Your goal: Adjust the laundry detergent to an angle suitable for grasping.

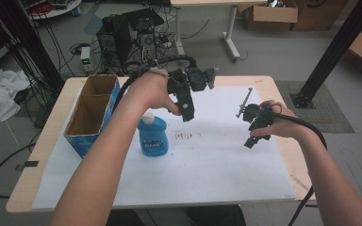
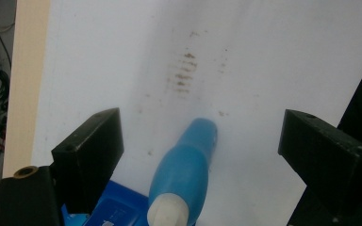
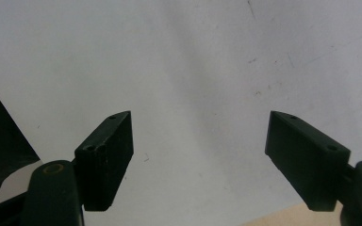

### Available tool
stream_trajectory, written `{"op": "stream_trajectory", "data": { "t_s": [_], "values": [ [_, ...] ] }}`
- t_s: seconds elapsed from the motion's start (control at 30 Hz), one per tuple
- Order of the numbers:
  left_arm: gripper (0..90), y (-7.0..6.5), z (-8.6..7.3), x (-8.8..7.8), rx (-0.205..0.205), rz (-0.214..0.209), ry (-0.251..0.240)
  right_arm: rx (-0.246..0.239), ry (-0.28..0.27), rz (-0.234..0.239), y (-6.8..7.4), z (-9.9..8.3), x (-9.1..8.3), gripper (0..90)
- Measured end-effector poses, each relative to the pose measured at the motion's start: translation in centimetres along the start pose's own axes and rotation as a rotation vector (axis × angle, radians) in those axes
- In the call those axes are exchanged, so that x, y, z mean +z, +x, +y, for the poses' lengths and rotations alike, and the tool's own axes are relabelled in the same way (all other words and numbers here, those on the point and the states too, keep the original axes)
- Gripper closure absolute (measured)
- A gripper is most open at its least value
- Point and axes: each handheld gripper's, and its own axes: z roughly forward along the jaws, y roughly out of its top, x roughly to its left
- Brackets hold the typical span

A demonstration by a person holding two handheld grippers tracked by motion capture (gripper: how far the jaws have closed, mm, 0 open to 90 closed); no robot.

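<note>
White paper [image 1: 207, 165] covers the table; a blue, white-capped bottle [image 1: 152, 134] stands, apparently upright, both grippers released.

Blue plastic bottle with white cap [image 1: 152, 135] stands upright on the white paper sheet [image 1: 207, 174], left of centre, just right of the open blue cardboard box [image 1: 92, 113]. Printed label faces the near side.

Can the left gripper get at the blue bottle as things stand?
Probably yes. The left gripper is open, and the blue bottle stands between its jaws, untouched, with gaps on both sides. Nothing blocks it; the cardboard box sits off to the side.
</note>
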Motion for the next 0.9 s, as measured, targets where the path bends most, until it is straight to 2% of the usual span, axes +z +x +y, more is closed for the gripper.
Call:
{"op": "stream_trajectory", "data": {
  "t_s": [0.9],
  "values": [
    [15.3,0.16,0.2,-0.23,0.003,-0.002,0.002,0.0,-0.028,0.0,-0.72,-0.81,-0.27,24.2]
  ]
}}
